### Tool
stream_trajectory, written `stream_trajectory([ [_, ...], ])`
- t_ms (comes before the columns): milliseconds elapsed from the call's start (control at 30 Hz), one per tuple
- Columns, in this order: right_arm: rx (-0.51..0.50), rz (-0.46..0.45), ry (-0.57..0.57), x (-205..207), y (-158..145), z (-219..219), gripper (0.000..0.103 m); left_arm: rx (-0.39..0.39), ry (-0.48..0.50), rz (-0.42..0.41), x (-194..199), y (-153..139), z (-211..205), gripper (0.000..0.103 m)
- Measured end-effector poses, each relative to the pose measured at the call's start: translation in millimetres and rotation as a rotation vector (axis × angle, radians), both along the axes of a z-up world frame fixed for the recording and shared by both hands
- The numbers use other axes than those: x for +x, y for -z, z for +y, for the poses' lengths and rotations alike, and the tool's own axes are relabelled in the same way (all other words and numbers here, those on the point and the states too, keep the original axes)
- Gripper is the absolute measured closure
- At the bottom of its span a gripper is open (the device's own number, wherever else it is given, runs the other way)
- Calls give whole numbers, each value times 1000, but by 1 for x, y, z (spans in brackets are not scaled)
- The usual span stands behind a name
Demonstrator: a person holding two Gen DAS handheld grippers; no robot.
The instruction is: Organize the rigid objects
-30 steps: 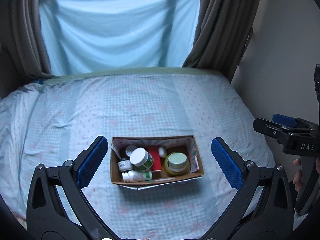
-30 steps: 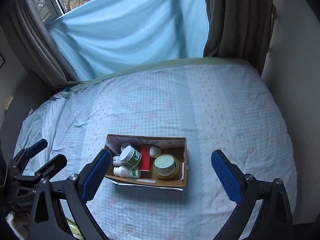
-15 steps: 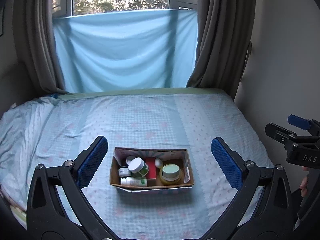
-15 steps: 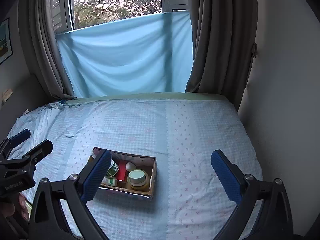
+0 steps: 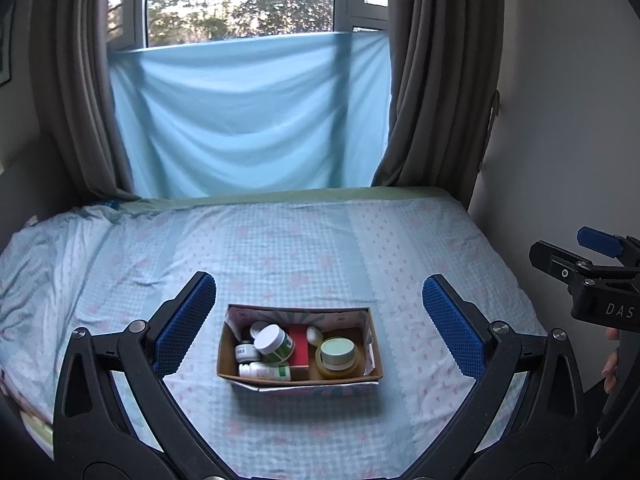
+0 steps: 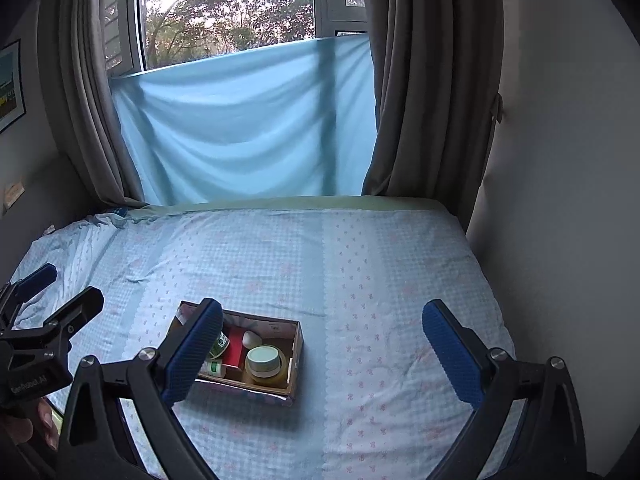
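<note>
Bed with pale blue checked sheet [image 5: 300, 248], set against plain white wall [image 5: 568, 120] at right. Window [image 5: 240, 0] behind, flanked by grey-brown pleated curtains [image 5: 432, 80]; light blue cloth [image 5: 248, 116] covers its lower part. Trees and dim daylight show through the glass.

An open cardboard box [image 5: 298, 376] sits on the bed, holding a white-capped green jar [image 5: 275, 343] tilted on its side, a small white bottle [image 5: 265, 371] lying flat, a red box [image 5: 299, 345] upright, and a pale-green-lidded jar [image 5: 335, 356] standing at its right end.
</note>
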State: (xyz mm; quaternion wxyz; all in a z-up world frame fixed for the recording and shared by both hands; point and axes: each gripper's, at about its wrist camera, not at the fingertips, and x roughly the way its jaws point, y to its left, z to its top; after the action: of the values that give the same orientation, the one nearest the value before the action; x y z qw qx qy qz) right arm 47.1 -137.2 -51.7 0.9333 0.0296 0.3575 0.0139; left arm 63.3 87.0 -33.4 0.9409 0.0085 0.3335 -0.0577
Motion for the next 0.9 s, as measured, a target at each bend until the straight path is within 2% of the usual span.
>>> stream_trajectory([
  [900, -2, -25, -1, 4, -3, 0, 3, 8, -37, -23, -1, -6, 1, 0],
])
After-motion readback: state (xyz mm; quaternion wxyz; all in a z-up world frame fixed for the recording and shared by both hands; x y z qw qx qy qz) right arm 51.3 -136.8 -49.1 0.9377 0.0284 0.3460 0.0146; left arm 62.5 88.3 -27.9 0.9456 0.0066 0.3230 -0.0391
